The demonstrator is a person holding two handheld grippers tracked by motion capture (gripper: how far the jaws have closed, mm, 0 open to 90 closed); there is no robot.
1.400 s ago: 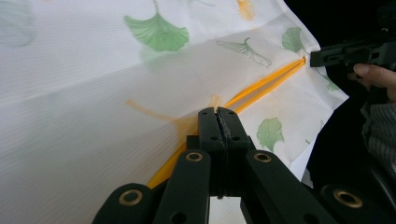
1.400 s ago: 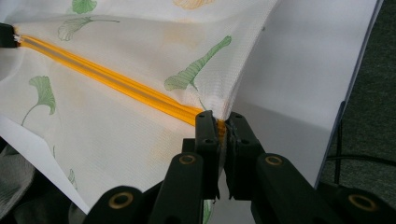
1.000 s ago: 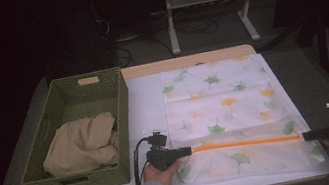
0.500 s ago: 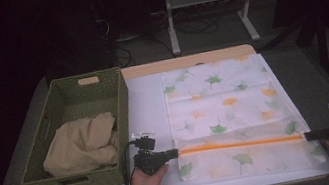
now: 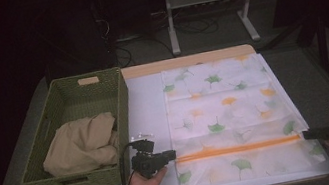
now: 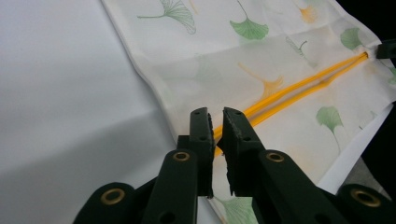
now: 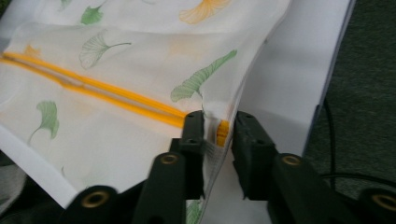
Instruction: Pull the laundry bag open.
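My left gripper [image 6: 215, 122] and right gripper [image 7: 219, 125] have both just eased apart, cloth [image 5: 229, 112] edges between the jaws, no longer clamped.

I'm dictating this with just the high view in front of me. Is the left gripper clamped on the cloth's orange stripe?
Observer: No. The left gripper has just been opening its jaws. A narrow gap shows, with the end of the orange stripe at it, unpinched.
Operator: And the right one?
Observer: The right gripper has just been opening its jaws too. The edge of the cloth stands between them, clear of one jaw.
Operator: Anything odd about that stripe?
Observer: Close up, it is two parallel orange lines with a pale strip between.
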